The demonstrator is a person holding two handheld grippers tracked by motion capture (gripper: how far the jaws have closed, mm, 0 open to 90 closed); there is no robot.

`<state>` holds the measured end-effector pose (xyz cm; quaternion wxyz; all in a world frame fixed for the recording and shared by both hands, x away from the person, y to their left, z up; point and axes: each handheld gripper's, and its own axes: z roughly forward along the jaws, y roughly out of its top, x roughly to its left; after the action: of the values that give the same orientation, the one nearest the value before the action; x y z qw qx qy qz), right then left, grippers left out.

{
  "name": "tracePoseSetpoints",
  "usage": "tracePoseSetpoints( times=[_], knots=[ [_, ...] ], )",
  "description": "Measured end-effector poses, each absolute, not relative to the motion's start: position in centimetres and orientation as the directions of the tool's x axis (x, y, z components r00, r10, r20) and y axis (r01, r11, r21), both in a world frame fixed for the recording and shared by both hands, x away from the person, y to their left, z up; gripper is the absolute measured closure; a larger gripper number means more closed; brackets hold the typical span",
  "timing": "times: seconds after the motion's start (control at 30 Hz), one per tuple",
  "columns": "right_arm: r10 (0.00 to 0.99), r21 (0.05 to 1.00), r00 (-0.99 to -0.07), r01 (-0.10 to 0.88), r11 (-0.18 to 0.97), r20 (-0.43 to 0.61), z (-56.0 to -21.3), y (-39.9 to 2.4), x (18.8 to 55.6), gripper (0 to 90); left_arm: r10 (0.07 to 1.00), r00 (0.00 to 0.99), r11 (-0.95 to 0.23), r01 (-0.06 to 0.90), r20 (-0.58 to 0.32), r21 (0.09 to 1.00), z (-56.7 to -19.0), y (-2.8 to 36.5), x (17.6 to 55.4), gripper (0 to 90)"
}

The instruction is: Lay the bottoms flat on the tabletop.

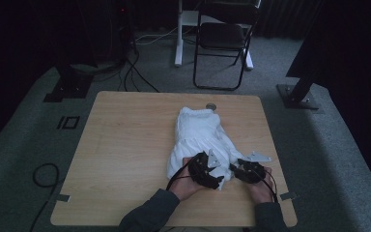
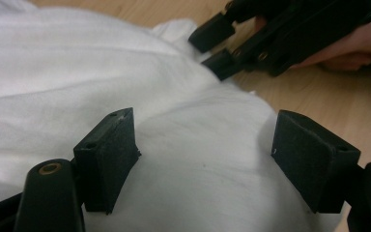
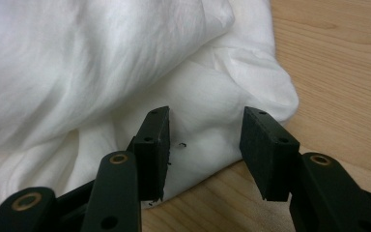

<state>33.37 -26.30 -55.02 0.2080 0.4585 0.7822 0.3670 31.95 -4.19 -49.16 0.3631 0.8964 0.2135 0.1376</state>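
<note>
Nearest us, our left gripper (image 1: 216, 170) rests at the near edge of the garment (image 1: 200, 137), jaws spread wide over the white cloth without pinching it. Just right of it, our right gripper (image 1: 240, 170) has its jaws apart too, cloth lying between the pads (image 3: 157, 140) but not squeezed. We see the garment right of centre on the table (image 1: 125, 145), its long axis running near to far, narrow end pointing far, wider hem toward us.
</note>
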Motion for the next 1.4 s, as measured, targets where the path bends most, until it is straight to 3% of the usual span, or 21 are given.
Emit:
tracePoseSetpoints(
  times=[0.07,0.17,0.33,0.4,0.6,0.87,1.4],
  knots=[
    [0.869,0.765,-0.494,0.564,0.311,0.011,-55.0,-26.3,33.4,53.4,0.498,0.861,-0.653,0.291,0.108,0.699,-49.7,-4.3,32.1,25.1],
    [0.868,0.766,-0.496,0.563,0.311,0.011,-55.0,-26.3,33.4,53.5,0.528,0.842,-0.652,0.32,0.109,0.688,-50.2,-4.1,32.4,33.9],
    [0.868,0.767,-0.497,0.561,0.312,0.01,-55.1,-26.4,33.4,53.4,0.556,0.827,-0.634,0.355,0.086,0.687,-50.3,-3.2,33.1,73.4],
    [0.867,0.767,-0.498,0.56,0.313,0.01,-55.1,-26.4,33.4,53.4,0.569,0.819,-0.618,0.365,0.076,0.696,-50.0,-2.6,33.3,83.4],
    [0.867,0.768,-0.499,0.56,0.311,0.012,-55.1,-26.4,33.3,53.4,0.598,0.799,-0.569,0.373,0.057,0.733,-49.0,-0.7,33.3,86.0],
    [0.867,0.768,-0.499,0.56,0.311,0.012,-55.1,-26.4,33.3,53.4,0.696,0.718,-0.457,0.427,0.015,0.78,-48.0,4.8,33.8,85.9],
    [0.866,0.768,-0.5,0.559,0.311,0.013,-55.1,-26.4,33.3,53.4,0.902,0.428,-0.219,0.563,-0.055,0.797,-48.4,19.9,32.8,83.6]
  ],
)
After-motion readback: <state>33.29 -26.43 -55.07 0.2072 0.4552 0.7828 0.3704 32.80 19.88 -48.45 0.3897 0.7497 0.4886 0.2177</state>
